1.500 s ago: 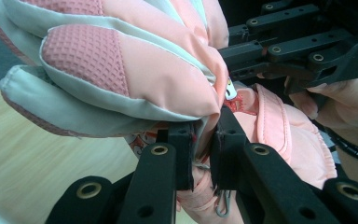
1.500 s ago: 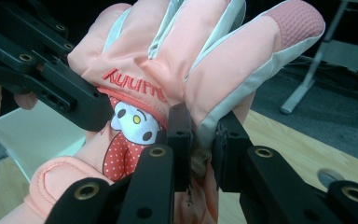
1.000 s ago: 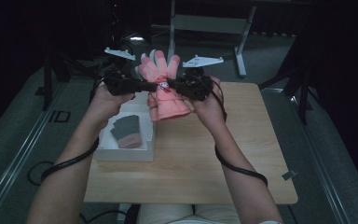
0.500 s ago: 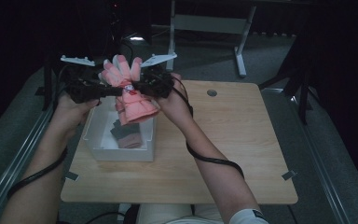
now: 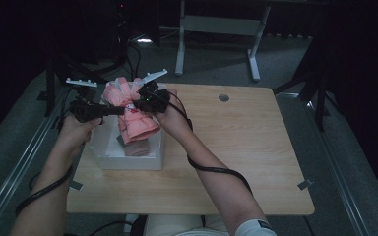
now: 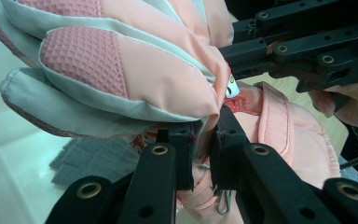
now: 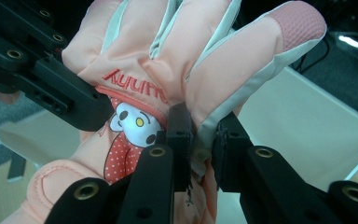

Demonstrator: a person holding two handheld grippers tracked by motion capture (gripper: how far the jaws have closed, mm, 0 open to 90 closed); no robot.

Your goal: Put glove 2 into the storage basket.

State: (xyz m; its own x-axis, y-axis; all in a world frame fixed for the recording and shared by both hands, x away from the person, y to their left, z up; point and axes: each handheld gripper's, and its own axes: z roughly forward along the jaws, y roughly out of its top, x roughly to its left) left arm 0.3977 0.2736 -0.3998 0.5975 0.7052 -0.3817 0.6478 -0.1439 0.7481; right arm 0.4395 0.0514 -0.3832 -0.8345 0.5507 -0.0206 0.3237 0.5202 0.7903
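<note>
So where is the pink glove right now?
In the high view the pink glove hangs at the table's left, pinched between the left gripper and right gripper, over the white box.

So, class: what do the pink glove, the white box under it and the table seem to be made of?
Pink glove: padded woven synthetic with a slight sheen, going by its puffy stitched seams; the fingertips carry grid-textured patches, possibly rubbery. White box: probably smooth matt plastic or card, hard to tell. Table: pale wood-grain top, likely laminate.

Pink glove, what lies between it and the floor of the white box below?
In the left gripper view, a grey folded cloth lies under the pink glove on the white box floor.
</note>
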